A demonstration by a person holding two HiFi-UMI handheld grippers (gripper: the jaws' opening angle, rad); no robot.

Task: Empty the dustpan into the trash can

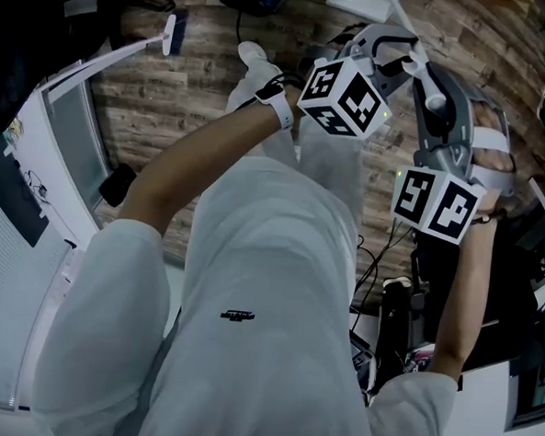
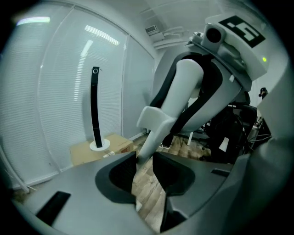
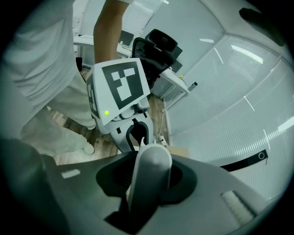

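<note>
While head view alone shows wood floor (image 1: pixel 169 96), white trousers (image 1: pixel 259 285) and broom (image 1: pixel 170 33) lying far left, only right gripper view shows grip: right gripper (image 3: pixel 149 165) clamped on dustpan handle (image 3: pixel 146 186). Handle white, smooth, round-ended, held out front, up off floor, beside other gripper. Left gripper (image 2: pixel 146 165) jaws apart, floor showing through gap.

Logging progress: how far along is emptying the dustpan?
Nothing looks done: no trash can or dustpan body in view. In hand: the right gripper clamps a white handle; the left gripper stands open at its tip. Left: finding the can and tipping out.
</note>
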